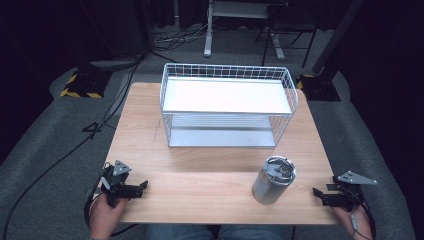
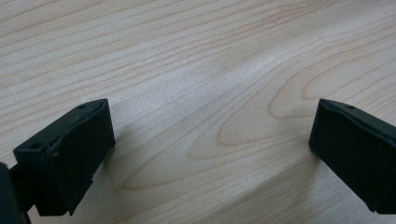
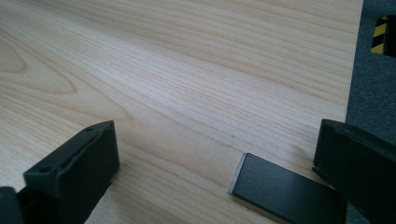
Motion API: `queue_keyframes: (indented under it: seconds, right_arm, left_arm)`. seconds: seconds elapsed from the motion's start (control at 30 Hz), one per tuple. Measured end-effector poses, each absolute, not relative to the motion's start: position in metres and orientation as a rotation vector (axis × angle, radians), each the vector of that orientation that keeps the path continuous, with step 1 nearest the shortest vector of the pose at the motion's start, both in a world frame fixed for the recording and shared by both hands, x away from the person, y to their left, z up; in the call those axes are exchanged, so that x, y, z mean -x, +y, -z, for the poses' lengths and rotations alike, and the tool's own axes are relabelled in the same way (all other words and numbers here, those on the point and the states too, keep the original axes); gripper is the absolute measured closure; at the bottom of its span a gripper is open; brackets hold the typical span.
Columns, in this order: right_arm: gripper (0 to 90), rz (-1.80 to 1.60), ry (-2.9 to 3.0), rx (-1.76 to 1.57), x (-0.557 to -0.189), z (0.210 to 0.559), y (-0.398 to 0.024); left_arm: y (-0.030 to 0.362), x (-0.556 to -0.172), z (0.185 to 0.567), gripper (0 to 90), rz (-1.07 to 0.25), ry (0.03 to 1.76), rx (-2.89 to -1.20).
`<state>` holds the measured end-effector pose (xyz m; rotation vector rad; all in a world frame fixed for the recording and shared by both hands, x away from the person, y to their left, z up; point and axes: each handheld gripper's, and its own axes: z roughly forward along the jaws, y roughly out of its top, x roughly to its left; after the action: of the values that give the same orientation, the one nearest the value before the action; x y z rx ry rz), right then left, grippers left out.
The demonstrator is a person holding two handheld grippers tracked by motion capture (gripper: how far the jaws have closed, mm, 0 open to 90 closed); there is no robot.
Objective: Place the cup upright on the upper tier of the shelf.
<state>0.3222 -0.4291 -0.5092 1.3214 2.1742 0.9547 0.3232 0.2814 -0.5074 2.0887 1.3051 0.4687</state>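
Note:
A steel lidded cup stands upright at the front right of the wooden table. Behind it, mid-table, sits a white wire rack with two flat white shelves, both bare. My left gripper rests at the table's front left corner, held by a hand, and its jaws stand wide apart over bare wood. My right gripper sits at the front right edge, a short way right of the cup. It is open too, with nothing between the jaws.
A dark flat plate lies at the table's edge close to my right gripper. Grey carpet lies beyond that edge. Stand bases with yellow-black tape and cables sit on the floor behind the table.

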Motion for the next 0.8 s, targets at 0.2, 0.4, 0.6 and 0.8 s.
queue_keyframes:
  seconds: [0.2, 0.4, 0.6, 0.8]
  right_arm:
    - [0.3, -0.95, 2.175, -1.324, -0.323, 0.509, -0.429]
    - [0.0, -0.986, 2.188, -1.35, -0.324, 0.506, -0.429]
    - [0.0, -1.021, 2.178, -1.321, -0.322, 0.491, -0.425]
    - [0.0, -1.075, 2.155, -1.279, -0.319, 0.47, -0.419]
  left_arm:
    - [0.281, -0.324, 0.507, 0.6, -0.465, 1.304, -2.09]
    - [0.282, -0.325, 0.507, 0.6, -0.464, 1.301, -2.094]
    - [0.282, -0.325, 0.507, 0.6, -0.464, 1.302, -2.092]
    - [0.282, -0.325, 0.507, 0.6, -0.465, 1.301, -2.092]
